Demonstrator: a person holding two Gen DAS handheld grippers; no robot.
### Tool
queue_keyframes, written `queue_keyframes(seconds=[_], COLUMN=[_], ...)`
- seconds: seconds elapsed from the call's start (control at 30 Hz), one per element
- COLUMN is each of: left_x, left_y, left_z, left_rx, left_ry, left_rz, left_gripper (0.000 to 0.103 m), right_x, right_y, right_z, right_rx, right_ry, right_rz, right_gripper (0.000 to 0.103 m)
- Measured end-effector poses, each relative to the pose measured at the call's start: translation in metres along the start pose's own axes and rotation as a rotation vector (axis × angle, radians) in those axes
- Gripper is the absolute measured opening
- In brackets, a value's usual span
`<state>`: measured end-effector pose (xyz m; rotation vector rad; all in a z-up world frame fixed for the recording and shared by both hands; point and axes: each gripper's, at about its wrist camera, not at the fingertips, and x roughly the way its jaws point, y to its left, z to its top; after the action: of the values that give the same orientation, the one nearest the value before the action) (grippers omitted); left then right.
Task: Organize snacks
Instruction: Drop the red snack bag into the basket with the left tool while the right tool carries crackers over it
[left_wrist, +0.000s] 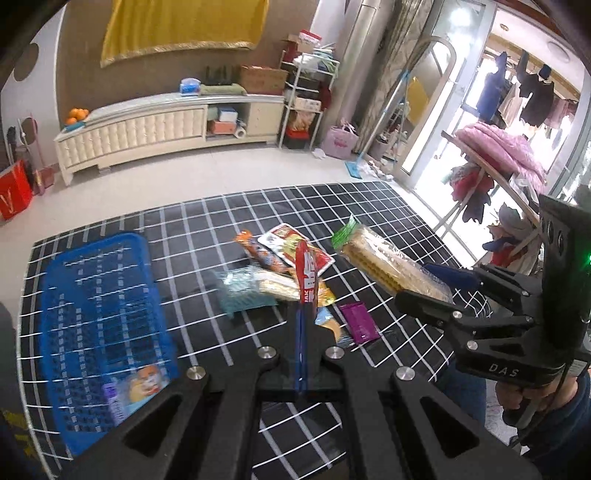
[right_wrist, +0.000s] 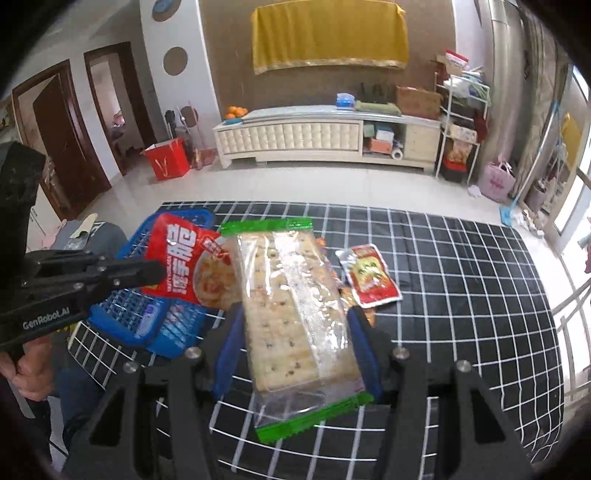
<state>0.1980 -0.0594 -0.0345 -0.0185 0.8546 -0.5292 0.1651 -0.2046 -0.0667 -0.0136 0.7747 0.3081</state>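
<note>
Left gripper (left_wrist: 303, 325) is clamping red snack bag (right_wrist: 184, 258) at frame centre, right gripper (right_wrist: 295, 354) is gripping cracker pack (right_wrist: 295, 314), blue basket (left_wrist: 92, 325) lower left.

A clear, green-ended cracker pack (right_wrist: 299, 314) hangs lifted above the black grid-patterned table (right_wrist: 461, 266), beside a red snack pouch (right_wrist: 184, 258) held edge-on, also aloft. Below, a blue plastic basket (left_wrist: 96, 295) sits at the table's left edge with one small packet (left_wrist: 144, 384) inside. Loose near the middle lie a red-and-white sachet (left_wrist: 291, 247), an orange wrapper (left_wrist: 258, 254), a teal-ended biscuit pack (left_wrist: 255, 288) and a purple packet (left_wrist: 358, 321).
</note>
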Motion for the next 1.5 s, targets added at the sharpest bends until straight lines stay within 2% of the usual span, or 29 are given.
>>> queue_keyframes(seconds=[0.37, 0.67, 0.93, 1.13, 1.33, 1.43, 1.5], left_x=[-0.064, -0.078, -0.053, -0.016, 0.02, 0.035, 0.05], left_y=[0.063, 0.113, 0.158, 0.19, 0.201, 0.2, 0.208], left_z=[-0.017, -0.022, -0.022, -0.024, -0.014, -0.005, -0.004], left_rx=[-0.035, -0.065, -0.11, -0.166, -0.164, -0.114, -0.111], left_ry=[-0.057, -0.041, 0.001, 0.057, 0.091, 0.09, 0.136], left_rz=[0.097, 0.161, 0.161, 0.126, 0.107, 0.152, 0.239], left_gripper=[0.0, 0.0, 0.0, 0.0, 0.0, 0.001, 0.018], right_x=[0.019, 0.048, 0.087, 0.104, 0.112, 0.112, 0.112], right_y=[0.069, 0.109, 0.122, 0.11, 0.098, 0.095, 0.093], right_z=[0.021, 0.035, 0.04, 0.035, 0.034, 0.031, 0.029], right_rx=[-0.105, -0.149, -0.168, -0.115, -0.094, -0.097, -0.104], right_ry=[-0.006, 0.01, 0.072, 0.108, 0.129, 0.138, 0.142], right_rz=[0.064, 0.108, 0.1, 0.079, 0.058, 0.05, 0.044], right_gripper=[0.06, 0.061, 0.06, 0.061, 0.061, 0.061, 0.061])
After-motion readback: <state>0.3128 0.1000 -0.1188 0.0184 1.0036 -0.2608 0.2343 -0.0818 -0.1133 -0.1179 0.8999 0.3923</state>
